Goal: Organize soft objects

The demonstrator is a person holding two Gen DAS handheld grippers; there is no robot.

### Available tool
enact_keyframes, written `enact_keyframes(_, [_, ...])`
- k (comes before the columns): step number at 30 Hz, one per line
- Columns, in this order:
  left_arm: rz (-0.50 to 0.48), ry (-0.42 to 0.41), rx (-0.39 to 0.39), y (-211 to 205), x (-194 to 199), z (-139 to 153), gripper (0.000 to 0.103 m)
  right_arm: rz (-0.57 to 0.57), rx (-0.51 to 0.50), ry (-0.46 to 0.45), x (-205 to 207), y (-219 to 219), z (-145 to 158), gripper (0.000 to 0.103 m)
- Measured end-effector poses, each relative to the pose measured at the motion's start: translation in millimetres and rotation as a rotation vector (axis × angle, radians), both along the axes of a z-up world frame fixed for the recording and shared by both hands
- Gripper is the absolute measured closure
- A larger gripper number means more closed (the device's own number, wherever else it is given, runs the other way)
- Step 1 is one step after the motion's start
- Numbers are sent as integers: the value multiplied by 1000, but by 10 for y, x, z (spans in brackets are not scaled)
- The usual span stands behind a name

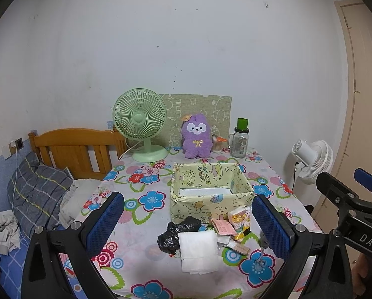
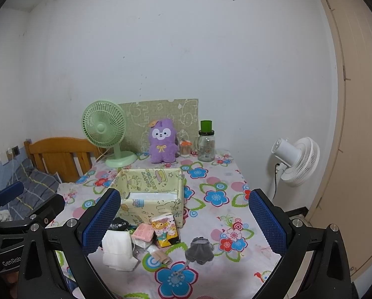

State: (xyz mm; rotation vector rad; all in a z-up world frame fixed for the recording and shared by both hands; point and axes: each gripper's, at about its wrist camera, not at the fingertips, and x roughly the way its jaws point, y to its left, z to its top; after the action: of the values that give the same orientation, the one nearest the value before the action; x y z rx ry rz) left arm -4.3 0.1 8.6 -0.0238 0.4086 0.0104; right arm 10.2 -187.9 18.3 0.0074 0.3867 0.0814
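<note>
Both the left gripper and the right gripper hang above the near edge of the counter with their fingers spread wide and holding nothing, so the sorting looks not yet begun. The soft things lie in a loose heap just in front of the open box: a black bag, a folded white cloth, a tissue pack and a grey pouch. The next move likely calls for one gripper to drop onto a single piece, pinch it and carry it over the box's near wall.
</note>
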Motion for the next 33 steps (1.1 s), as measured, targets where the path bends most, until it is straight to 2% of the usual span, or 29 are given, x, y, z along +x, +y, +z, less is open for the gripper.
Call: enact_keyframes(33, [-4, 3, 3, -33, 10, -10, 0, -5, 12, 0, 13, -37, 15, 0])
